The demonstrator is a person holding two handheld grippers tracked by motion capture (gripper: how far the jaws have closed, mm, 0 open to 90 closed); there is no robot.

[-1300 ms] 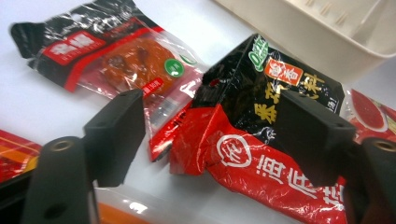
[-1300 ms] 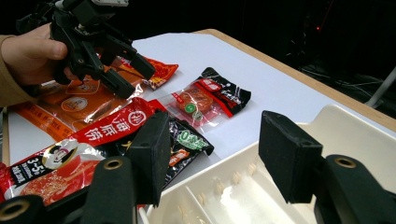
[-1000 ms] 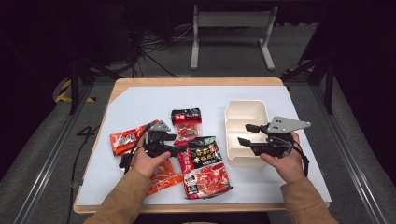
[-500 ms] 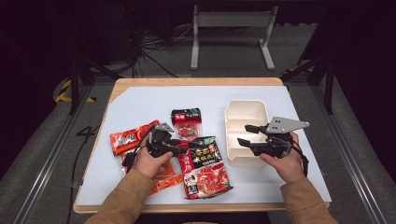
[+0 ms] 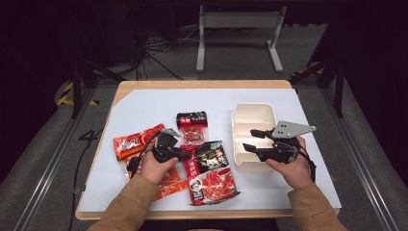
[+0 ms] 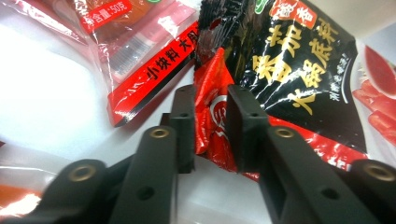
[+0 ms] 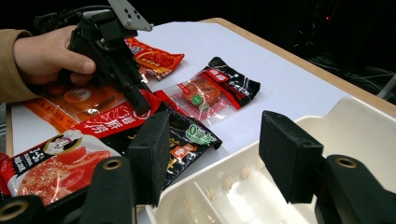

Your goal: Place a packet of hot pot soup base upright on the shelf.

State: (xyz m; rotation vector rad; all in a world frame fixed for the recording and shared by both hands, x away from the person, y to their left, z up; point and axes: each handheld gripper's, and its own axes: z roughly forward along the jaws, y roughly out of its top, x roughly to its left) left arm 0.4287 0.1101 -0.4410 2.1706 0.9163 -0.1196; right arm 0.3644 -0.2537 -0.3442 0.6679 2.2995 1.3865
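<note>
Down at the left of the bench (image 5: pixel 144 103), the left tongs (image 5: pixel 185 155) sit low among a heap of sauce packets, and the high view hides their tips behind the hand (image 5: pixel 156 166) and the gripper body, so the grip cannot be read from there. From the left gripper view the matter is plainer: the left tongs (image 6: pixel 210 133) have just been closing, and a crumpled red edge of the large red packet (image 6: pixel 212 126) stands pinched between the two black jaws, which now stand narrow on it. That large red packet (image 5: pixel 209 180) lies near the front middle of the bench, partly covered by a black packet (image 5: pixel 211 155) lying across its upper end; how much of it is lifted is hard to tell. An orange packet (image 5: pixel 168 183) is mostly hidden under the left hand and sleeve, and its print is unreadable. A red packet (image 5: pixel 137 141) lies beyond the left hand, and a small clear-windowed packet (image 5: pixel 192 126) lies farther back, apart from the tongs. The right tongs (image 5: pixel 250 140) hover over the near left part of the white divided tray (image 5: pixel 253 113), jaws apart with nothing between them. In the right gripper view the tray's (image 7: pixel 369 121) far side is cut off by the frame.
</note>
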